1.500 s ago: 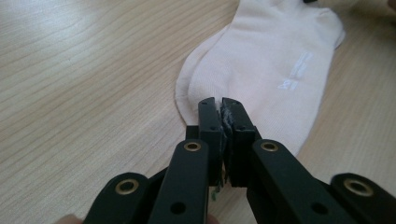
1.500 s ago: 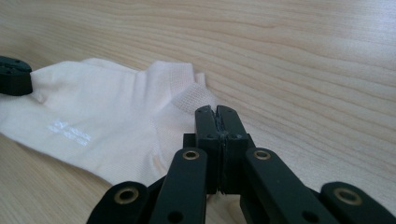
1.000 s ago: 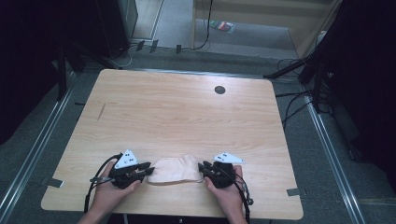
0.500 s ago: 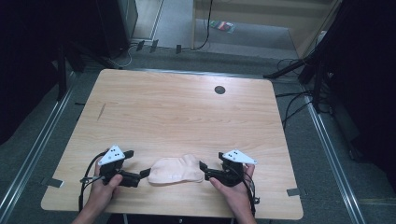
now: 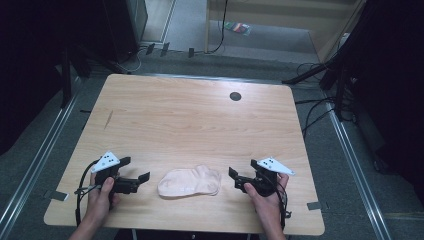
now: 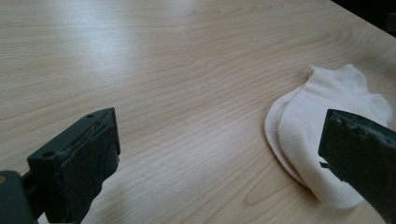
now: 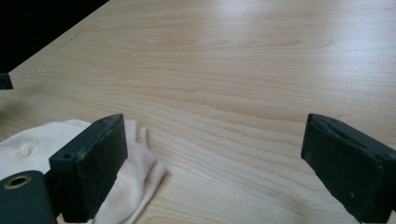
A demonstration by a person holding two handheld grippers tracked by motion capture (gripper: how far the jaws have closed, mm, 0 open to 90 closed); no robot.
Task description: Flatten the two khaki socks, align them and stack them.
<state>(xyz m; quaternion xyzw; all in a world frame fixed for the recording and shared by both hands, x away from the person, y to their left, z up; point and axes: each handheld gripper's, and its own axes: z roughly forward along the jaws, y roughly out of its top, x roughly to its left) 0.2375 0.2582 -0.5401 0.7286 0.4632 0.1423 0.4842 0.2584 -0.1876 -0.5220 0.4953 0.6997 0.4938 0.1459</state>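
socks [image 5: 190,182]: a pale cream pair, stacked flat near the near edge of the worktop [image 5: 200,120], between the two hands.
long axis: ran left to right, each end facing a gripper.
left gripper [image 5: 134,181]: just left of the pair, not touching; jaws had just been opening, now spread wide, nothing between them.
right gripper [image 5: 239,181]: just right of it, about as near; jaws had just been opening, released, empty.
look: soft, slightly rumpled, cuffs toward the right.
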